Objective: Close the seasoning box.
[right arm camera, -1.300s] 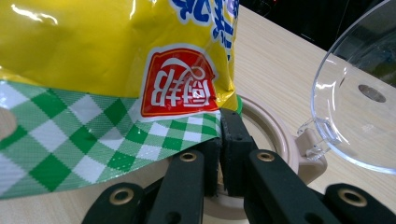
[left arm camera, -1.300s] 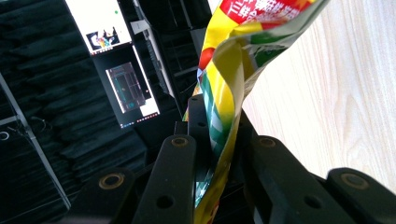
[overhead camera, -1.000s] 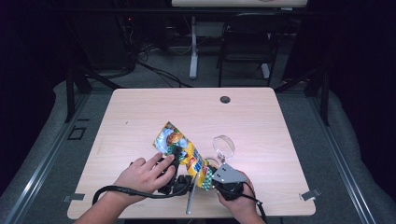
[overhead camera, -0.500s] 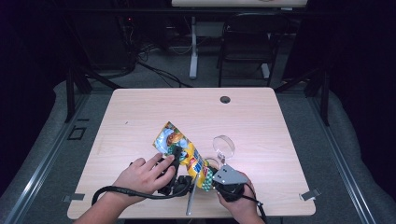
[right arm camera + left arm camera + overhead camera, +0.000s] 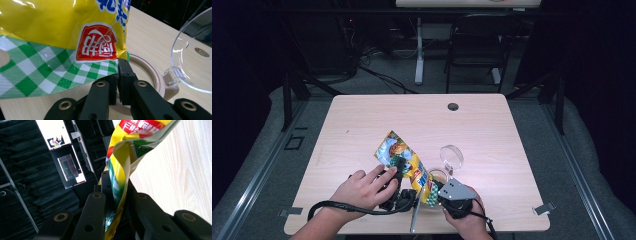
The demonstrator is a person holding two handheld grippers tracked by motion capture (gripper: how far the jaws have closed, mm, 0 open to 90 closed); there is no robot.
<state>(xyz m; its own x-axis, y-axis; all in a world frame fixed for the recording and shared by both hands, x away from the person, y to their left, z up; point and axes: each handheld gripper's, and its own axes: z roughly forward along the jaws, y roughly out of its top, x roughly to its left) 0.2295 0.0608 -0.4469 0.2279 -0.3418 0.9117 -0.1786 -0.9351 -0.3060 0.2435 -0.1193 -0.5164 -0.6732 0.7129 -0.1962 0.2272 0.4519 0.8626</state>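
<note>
A yellow snack bag [image 5: 407, 162] with a green checked edge is held up over the table's near side, between both grippers. My left gripper [image 5: 398, 166], under the person's hand, is shut on one edge of the bag [image 5: 121, 167], which runs down between its jaws [image 5: 116, 197]. My right gripper [image 5: 441, 193] is shut on the corner of the bag's checked strip [image 5: 57, 72], pinched at the jaw tips [image 5: 119, 68]. Just behind lies a round beige container [image 5: 151, 75], its clear hinged lid [image 5: 192, 55] standing open; it also shows beside the bag [image 5: 439, 176].
The clear lid [image 5: 452, 155] lies right of the bag. A thin grey bar [image 5: 414, 217] lies near the front edge of the wooden table [image 5: 512, 150]. A black grommet hole [image 5: 453, 106] sits at the far middle. Chair and desk legs stand beyond.
</note>
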